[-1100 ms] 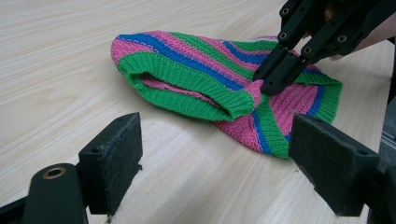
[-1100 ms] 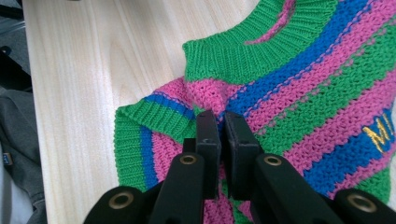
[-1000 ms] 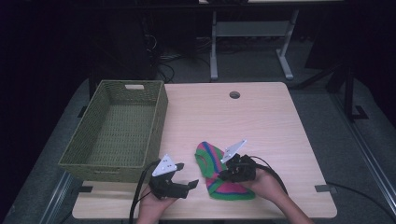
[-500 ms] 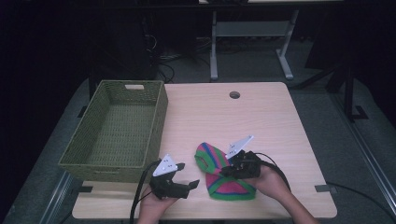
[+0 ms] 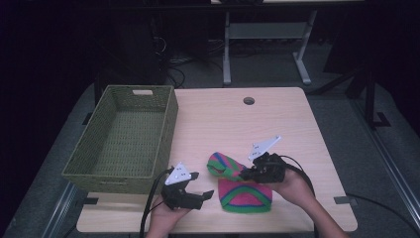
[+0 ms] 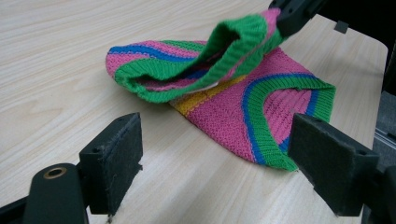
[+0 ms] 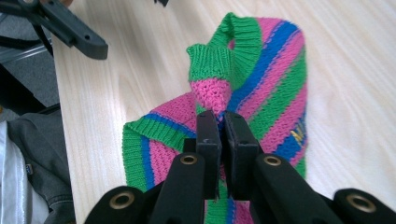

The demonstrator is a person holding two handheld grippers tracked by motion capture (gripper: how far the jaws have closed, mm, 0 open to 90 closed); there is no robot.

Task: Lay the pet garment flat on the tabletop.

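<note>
High view: basket point(image 5: 124, 141) at tabletop point(image 5: 277, 124) left edge. Striped sock point(image 5: 242, 191) near front edge. Right gripper point(image 5: 247, 173) clamped on lifted sock cuff; left gripper point(image 5: 205, 194) jaws apart, empty, beside sock.

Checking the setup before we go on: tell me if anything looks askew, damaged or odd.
Nothing damaged or spilled. The striped knit garment lies half folded, one green-edged end lifted off the table by the right gripper, shut on it. The left gripper is open beside it; the basket sits square.
</note>
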